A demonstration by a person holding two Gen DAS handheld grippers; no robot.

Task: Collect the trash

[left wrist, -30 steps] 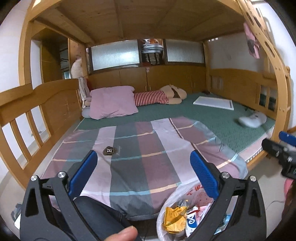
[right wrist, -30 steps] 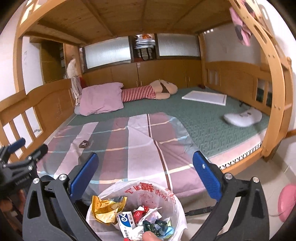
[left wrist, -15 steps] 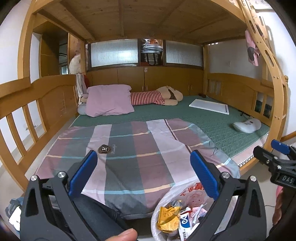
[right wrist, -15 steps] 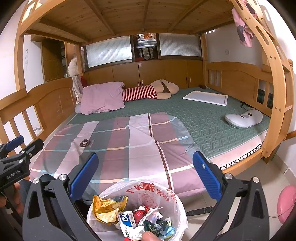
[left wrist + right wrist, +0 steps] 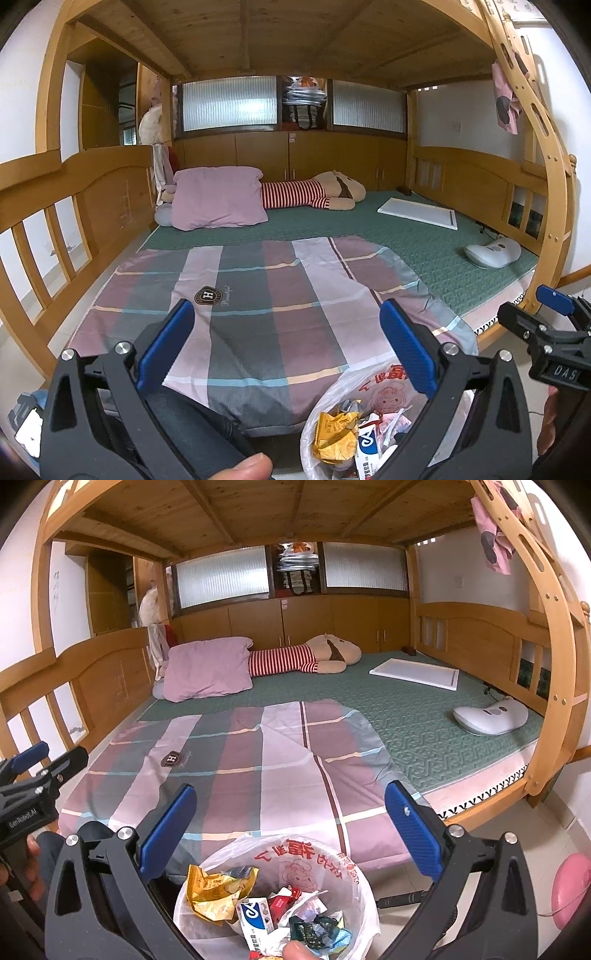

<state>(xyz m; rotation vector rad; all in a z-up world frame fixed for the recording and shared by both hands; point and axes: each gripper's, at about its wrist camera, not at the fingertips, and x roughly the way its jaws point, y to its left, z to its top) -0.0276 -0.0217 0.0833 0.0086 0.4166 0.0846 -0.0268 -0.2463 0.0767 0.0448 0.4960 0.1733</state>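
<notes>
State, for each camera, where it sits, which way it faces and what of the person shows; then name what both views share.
Left wrist: on the left gripper, facing the bed; a thumb shows.
Right wrist: on the right gripper, facing likewise; a fingertip shows.
Shared: the trash bag, plaid quilt and pink pillow.

Bin at the foot of the bed, bedding spread behind it
The trash bin (image 5: 275, 901), wrappers (image 5: 212, 890) in it, stands on the floor before the bed (image 5: 424, 716); the blanket (image 5: 240, 760) lies on the near left, pillow (image 5: 207, 668) behind it at the far left, plush toy (image 5: 306, 659) to its right, a board (image 5: 413, 674) at the far right, a cushion (image 5: 491, 716) at the right edge
</notes>
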